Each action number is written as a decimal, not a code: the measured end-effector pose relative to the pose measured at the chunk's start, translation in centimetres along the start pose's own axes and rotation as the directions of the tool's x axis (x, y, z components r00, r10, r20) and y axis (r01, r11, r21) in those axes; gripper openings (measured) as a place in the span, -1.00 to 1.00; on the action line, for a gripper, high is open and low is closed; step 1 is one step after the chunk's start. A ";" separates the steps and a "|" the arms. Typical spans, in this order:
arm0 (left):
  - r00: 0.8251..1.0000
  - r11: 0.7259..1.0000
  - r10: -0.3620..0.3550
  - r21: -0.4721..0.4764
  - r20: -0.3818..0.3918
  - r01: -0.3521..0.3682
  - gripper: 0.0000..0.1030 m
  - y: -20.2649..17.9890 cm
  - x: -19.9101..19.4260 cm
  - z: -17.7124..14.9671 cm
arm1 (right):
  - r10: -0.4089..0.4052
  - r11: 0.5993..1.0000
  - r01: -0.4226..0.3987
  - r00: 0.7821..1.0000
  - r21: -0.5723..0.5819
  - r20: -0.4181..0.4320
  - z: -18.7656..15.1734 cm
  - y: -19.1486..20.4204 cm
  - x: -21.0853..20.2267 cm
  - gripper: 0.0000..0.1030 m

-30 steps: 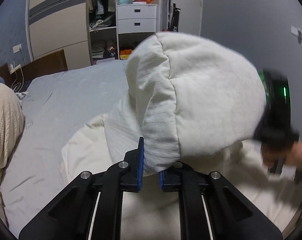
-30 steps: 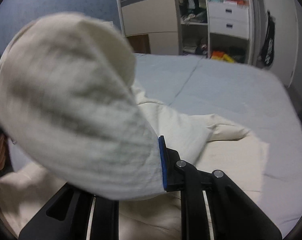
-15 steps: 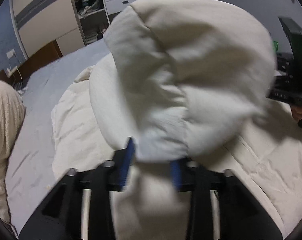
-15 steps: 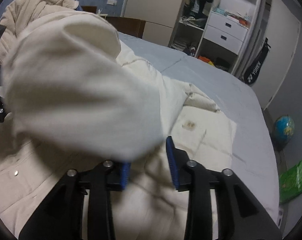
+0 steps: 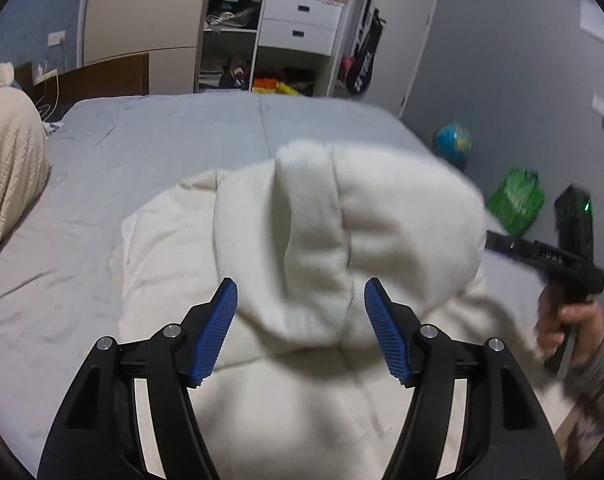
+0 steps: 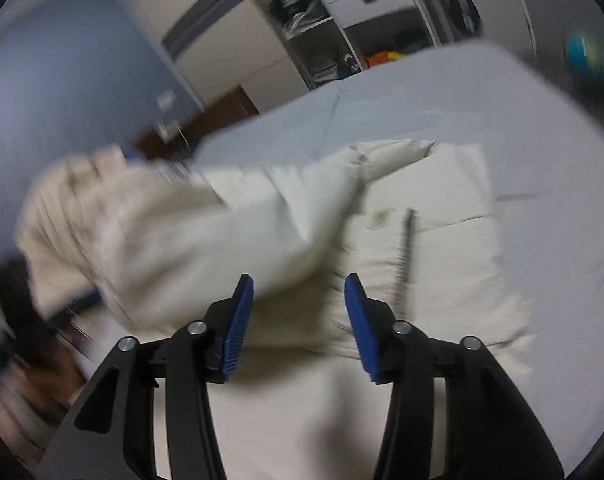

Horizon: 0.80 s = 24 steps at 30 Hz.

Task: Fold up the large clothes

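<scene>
Both the left tongs (image 5: 300,294) and right tongs (image 6: 298,289) are spread, empty (blurred view), the cream hoodie (image 5: 341,240) just ahead on the bed (image 5: 142,140).

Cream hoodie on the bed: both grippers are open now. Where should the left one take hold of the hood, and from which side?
Judging from the left wrist view, grip the hood at its near rim, where it bulges between the open fingers of the left gripper. Come straight forward from the near side, along the center seam; the puffed fabric stands above the hoodie body there. The right gripper is open too.
</scene>
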<state>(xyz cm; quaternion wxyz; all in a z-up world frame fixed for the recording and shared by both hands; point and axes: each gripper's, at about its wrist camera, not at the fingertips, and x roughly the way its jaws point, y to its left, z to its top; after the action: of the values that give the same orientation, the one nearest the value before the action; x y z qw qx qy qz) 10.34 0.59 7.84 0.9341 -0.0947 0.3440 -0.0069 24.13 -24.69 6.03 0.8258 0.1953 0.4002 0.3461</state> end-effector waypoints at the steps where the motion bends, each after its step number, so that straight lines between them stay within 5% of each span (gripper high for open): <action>1: 1.000 1.000 -0.006 -0.012 0.009 0.006 0.28 -0.3 -0.1 0.5 | 0.029 0.998 -0.029 1.000 0.054 0.009 0.3 0.0 0.1 -0.10; 6: 0.999 1.000 -0.002 0.010 -0.037 0.002 0.29 -1.4 2.0 1.0 | 0.070 0.996 -0.071 0.997 0.056 0.028 1.0 2.2 1.3 -0.10; 9: 0.985 0.999 0.032 0.030 -0.167 -0.028 0.28 -1.8 5.5 -1.3 | -0.036 0.999 0.033 0.997 -0.034 -0.073 -0.7 3.1 4.4 -0.11; 14: 0.942 0.998 0.066 0.005 -0.329 -0.068 0.16 -0.6 11.3 -5.5 | -0.180 0.981 0.160 0.959 -0.108 -0.217 -5.0 1.4 9.1 -0.20; 24: 0.952 0.997 0.005 -0.074 -0.307 -0.029 0.19 1.1 11.0 -7.8 | -0.102 0.995 0.100 0.977 -0.021 -0.190 -5.8 -0.2 8.6 -0.23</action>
<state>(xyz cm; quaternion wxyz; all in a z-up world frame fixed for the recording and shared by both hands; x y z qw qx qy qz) 13.70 -0.51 -5.26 0.8650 -0.1258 0.4857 -0.0001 23.38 -18.28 -2.06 0.8013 0.1359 0.4848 0.3231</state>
